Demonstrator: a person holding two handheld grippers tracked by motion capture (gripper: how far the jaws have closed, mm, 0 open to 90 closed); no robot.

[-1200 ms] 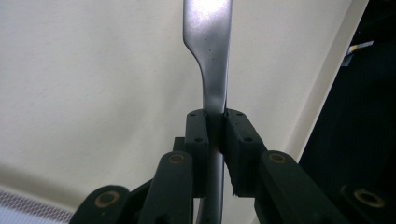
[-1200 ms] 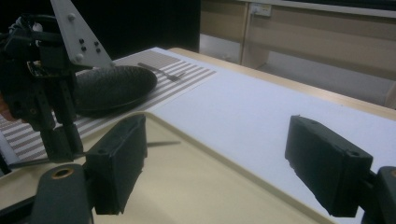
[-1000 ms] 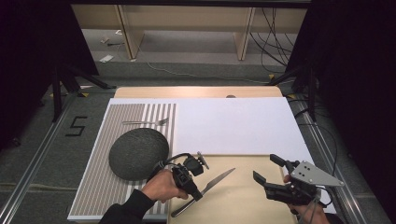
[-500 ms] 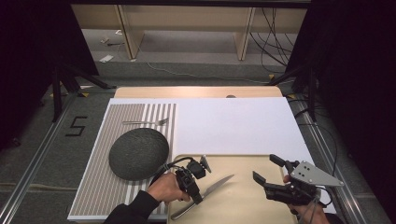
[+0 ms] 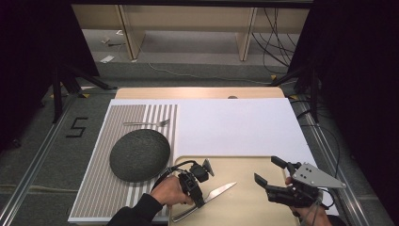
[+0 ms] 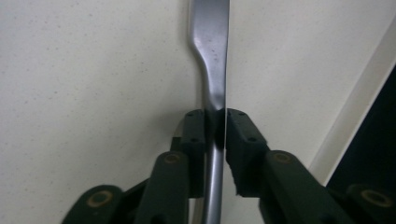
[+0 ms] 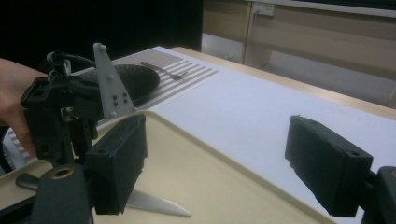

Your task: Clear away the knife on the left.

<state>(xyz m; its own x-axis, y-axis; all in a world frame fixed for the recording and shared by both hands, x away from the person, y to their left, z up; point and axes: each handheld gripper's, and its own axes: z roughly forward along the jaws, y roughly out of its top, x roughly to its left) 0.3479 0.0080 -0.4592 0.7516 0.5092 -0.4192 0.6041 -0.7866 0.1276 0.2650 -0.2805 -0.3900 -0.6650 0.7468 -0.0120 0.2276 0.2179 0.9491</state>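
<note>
Knife (image 6: 211, 65) pinched at its neck between the left gripper's (image 6: 215, 128) pads on the tray (image 5: 244, 207); right gripper (image 5: 271, 173) hovers spread.

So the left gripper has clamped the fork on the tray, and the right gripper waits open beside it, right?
Not the fork: the left gripper is clamped on the knife, as the left gripper view shows. The fork lies on the striped mat. The rest holds: the knife is on the tray, and the right gripper waits open.
</note>
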